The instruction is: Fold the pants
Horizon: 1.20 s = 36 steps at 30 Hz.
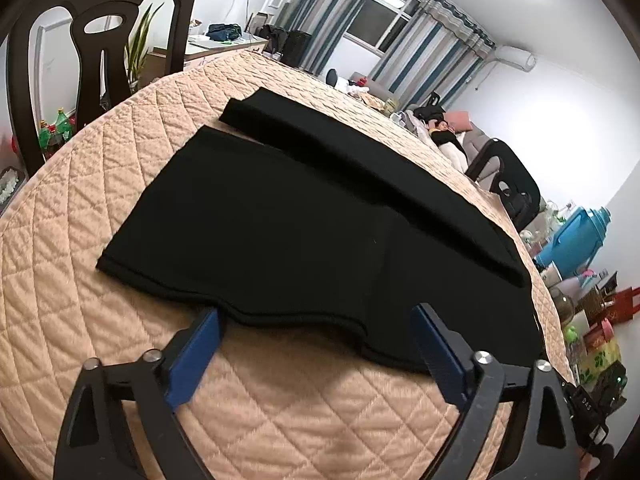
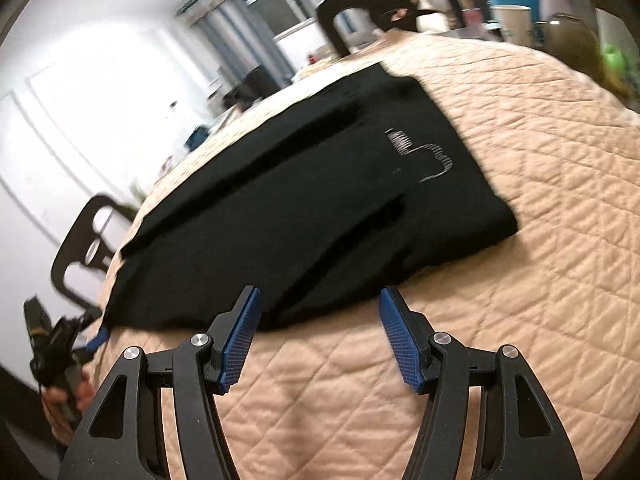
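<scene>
We bring both wide, empty tongs, left tongs (image 1: 316, 344) and right tongs (image 2: 320, 336), to the pants (image 1: 280, 216) near hem; pinch all layers, probably two.

Two fisheye views, each looking forward and downward along the fingers of a hand-held gripper. The left hand-held gripper (image 1: 316, 354) sits close above the quilted worktop (image 1: 100, 184), facing a window beyond. The right hand-held gripper (image 2: 320, 336) looks from nearby, tilted. Both views share the black pants (image 1: 256, 216) ahead of the fingers.
</scene>
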Tool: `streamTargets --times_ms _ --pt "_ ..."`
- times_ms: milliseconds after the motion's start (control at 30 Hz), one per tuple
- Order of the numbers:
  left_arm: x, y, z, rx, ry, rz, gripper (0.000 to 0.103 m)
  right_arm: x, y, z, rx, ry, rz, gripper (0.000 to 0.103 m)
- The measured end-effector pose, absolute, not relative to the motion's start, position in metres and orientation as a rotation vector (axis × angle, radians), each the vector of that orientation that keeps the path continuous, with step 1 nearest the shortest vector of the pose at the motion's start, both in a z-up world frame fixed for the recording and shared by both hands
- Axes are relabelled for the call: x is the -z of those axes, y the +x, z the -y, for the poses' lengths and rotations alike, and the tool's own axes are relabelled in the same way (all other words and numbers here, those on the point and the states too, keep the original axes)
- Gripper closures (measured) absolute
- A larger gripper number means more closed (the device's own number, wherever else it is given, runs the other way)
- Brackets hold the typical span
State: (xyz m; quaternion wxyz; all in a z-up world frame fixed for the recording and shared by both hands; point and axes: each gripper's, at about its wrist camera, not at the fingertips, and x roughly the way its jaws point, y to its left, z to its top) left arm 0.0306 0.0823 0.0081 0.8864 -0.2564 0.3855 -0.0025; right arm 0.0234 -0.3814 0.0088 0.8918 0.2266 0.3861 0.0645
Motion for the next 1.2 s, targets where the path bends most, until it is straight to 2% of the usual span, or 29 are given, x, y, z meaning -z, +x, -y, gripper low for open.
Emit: streamTargets --times_ms 100,233,267,300,367,500,600,667,733,867,933,967,1000,1200 --pt "-0.008 0.034 -0.087 -0.018 -0.538 -0.794 0.027 -0.005 0.025 0.392 -0.11 0.533 -0.782 0.041" --pt "-0.008 0.038 -0.091 -0.042 -0.54 -0.787 0.036 -0.003 0.026 0.401 -0.091 0.636 -0.751 0.041" --pt "-0.008 0.039 -0.091 -0.054 -0.54 -0.786 0.04 -0.003 0.025 0.401 -0.081 0.65 -0.741 0.041" --pt "-0.008 0.039 -0.092 -0.061 -0.539 -0.786 0.051 -0.004 0.022 0.404 -0.075 0.66 -0.732 0.041" --pt "-0.004 0.042 -0.096 -0.07 -0.556 -0.799 0.064 -0.002 0.019 0.406 -0.053 0.682 -0.707 0.041" --pt "-0.002 0.042 -0.104 -0.076 -0.572 -0.788 0.075 -0.001 0.024 0.414 0.01 0.695 -0.683 0.041" --pt "0.0 0.041 -0.109 -0.065 -0.605 -0.781 0.076 -0.005 0.033 0.409 0.036 0.667 -0.691 0.041" --pt "0.001 0.04 -0.115 -0.052 -0.644 -0.774 0.076 -0.005 0.036 0.408 0.046 0.666 -0.693 0.052" --pt "0.002 0.039 -0.121 -0.04 -0.678 -0.766 0.076 -0.001 0.037 0.41 0.047 0.677 -0.708 0.081" --pt "0.003 0.041 -0.129 -0.033 -0.712 -0.749 0.076 0.0 0.035 0.413 0.02 0.685 -0.702 0.089" --pt "0.002 0.043 -0.13 -0.043 -0.697 -0.746 0.082 -0.002 0.034 0.413 0.01 0.679 -0.693 0.091" --pt "0.001 0.044 -0.13 -0.062 -0.679 -0.749 0.091 -0.003 0.034 0.413 0.009 0.681 -0.691 0.092" --pt "0.002 0.044 -0.131 -0.069 -0.675 -0.752 0.094 -0.004 0.033 0.415 0.007 0.684 -0.684 0.092" --pt "-0.006 0.027 -0.131 -0.06 -0.649 -0.738 0.098 -0.012 0.021 0.422 -0.029 0.708 -0.669 0.093"
